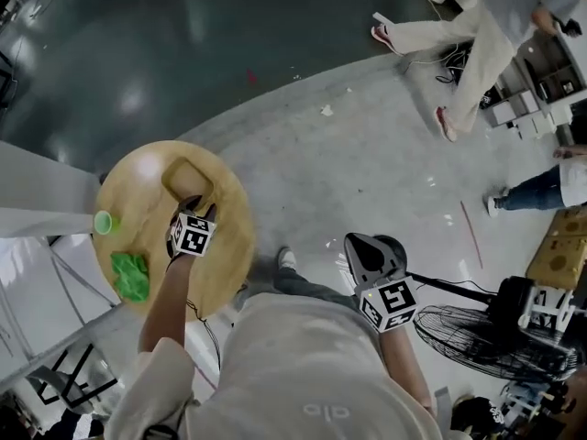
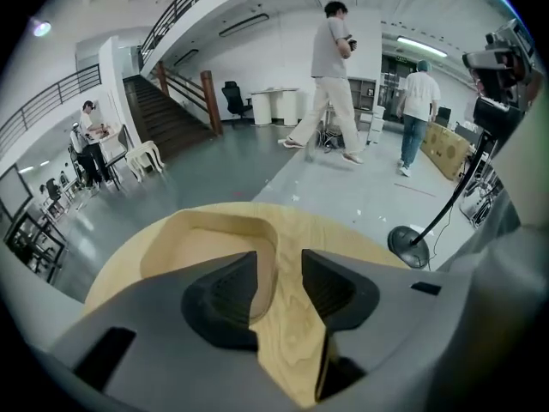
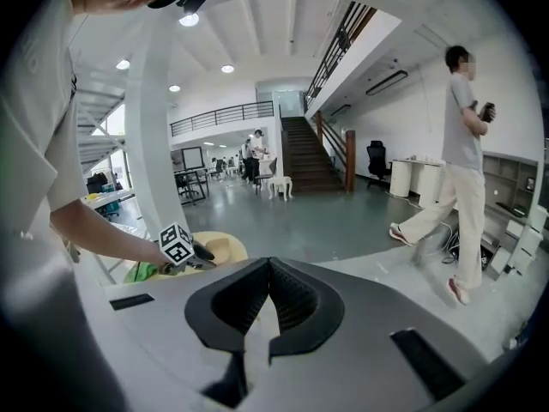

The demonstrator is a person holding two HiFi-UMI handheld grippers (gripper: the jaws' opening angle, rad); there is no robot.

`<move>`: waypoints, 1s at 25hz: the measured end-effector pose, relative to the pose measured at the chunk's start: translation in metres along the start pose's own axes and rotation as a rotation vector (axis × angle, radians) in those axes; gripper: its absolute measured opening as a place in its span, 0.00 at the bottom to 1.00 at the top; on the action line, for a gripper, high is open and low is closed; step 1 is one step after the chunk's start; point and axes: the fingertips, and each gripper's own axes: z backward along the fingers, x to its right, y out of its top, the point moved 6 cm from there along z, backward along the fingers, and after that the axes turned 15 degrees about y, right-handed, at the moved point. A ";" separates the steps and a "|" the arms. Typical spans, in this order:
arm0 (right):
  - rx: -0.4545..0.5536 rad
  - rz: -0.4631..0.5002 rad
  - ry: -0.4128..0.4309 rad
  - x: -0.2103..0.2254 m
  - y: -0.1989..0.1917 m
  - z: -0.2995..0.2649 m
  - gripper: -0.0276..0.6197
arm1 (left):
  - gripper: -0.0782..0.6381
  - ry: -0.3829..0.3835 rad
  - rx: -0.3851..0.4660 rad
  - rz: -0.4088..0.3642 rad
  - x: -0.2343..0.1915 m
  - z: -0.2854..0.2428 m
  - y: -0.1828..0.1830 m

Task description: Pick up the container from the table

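Note:
A shallow wooden container (image 1: 186,178) with rounded corners rests on the round wooden table (image 1: 231,246). In the head view my left gripper (image 1: 193,205) hangs over the container's near edge. The left gripper view shows that gripper (image 2: 279,286) open, with the container's (image 2: 210,243) raised rim running between the two dark pads (image 2: 227,300) without being squeezed. My right gripper (image 1: 371,243) is off to the right over the floor, well away from the table. In the right gripper view its jaws (image 3: 269,266) meet, shut on nothing.
A green cup (image 1: 104,222) and a crumpled green cloth (image 1: 131,276) lie on the table's left side. A floor fan (image 1: 481,342) stands at the lower right. A person (image 1: 477,39) walks across the floor at the upper right, and another stands further right.

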 end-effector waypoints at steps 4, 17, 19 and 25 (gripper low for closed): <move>0.006 -0.013 -0.005 0.005 0.001 0.004 0.08 | 0.23 0.006 -0.031 -0.018 0.003 -0.009 -0.004; 0.014 0.027 0.092 0.006 0.016 -0.023 0.08 | 0.15 0.073 0.065 0.130 -0.018 0.033 0.012; 0.022 0.037 0.116 0.003 0.020 -0.030 0.08 | 0.15 0.090 0.087 0.165 -0.024 0.046 0.012; 0.044 0.082 0.206 -0.011 0.039 -0.052 0.08 | 0.15 0.131 0.161 0.278 -0.039 0.108 0.026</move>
